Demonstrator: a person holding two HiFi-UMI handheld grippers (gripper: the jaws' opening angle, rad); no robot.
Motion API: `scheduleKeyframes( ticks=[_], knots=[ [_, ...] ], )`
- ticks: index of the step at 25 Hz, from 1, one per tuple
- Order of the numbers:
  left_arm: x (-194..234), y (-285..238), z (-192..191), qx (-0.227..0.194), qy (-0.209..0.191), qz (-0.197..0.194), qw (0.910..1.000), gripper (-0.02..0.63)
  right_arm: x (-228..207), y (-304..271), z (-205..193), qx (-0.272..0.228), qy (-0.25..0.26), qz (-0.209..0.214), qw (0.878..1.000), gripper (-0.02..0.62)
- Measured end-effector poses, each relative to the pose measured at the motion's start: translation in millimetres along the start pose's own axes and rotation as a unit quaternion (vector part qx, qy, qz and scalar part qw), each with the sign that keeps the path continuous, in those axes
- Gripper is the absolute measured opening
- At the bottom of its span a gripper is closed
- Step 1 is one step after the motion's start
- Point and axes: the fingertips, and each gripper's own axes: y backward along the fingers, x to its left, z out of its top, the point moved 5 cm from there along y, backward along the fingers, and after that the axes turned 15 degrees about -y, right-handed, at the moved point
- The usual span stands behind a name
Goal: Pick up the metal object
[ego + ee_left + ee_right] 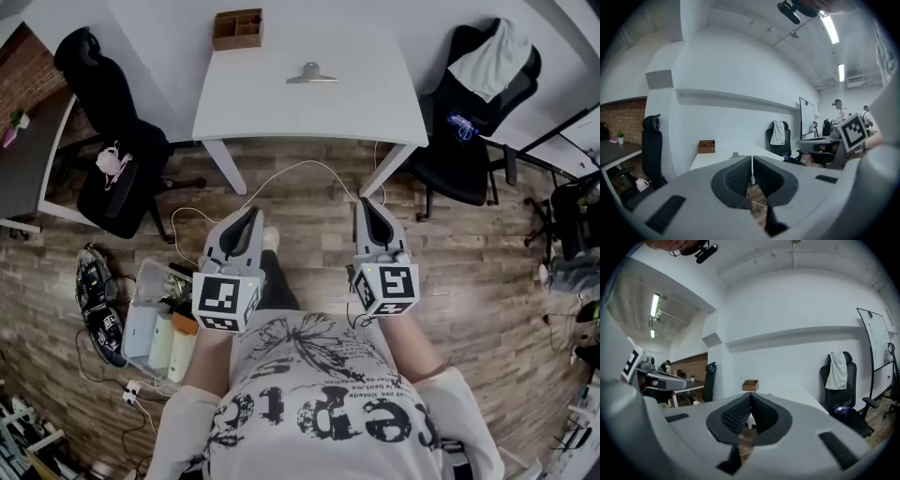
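The metal object, a small grey clip-like piece, lies on the white table near its middle. It also shows as a small bump on the tabletop in the left gripper view. Both grippers are held low in front of the person, over the wooden floor and well short of the table. The left gripper is shut and holds nothing, its tips meeting. The right gripper is shut too, with nothing between its pads.
A wooden organiser box stands at the table's far edge. Black office chairs flank the table at left and right. A clear bin with bottles, shoes and a white cable lie on the floor.
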Motion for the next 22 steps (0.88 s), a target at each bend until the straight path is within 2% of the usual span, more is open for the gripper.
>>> scheduleKeyframes(
  ticks=[4,15,22],
  knots=[
    [57.1,-55.6,0.0,-0.005,0.001,-0.009,0.9999,0.012,-3.7,-70.0,16.0,-0.003,-0.014,-0.020,1.000,-0.008],
    [229.0,-210.9,10.9,-0.024,-0.004,-0.043,0.9988,0.012,0.7,-273.2,46.5,0.004,0.000,-0.077,0.997,-0.008],
    [280.6,-267.6,-7.0,-0.009,0.013,-0.047,0.9988,0.012,-8.9,-350.3,42.3,0.050,0.006,-0.084,0.995,-0.008]
  ],
)
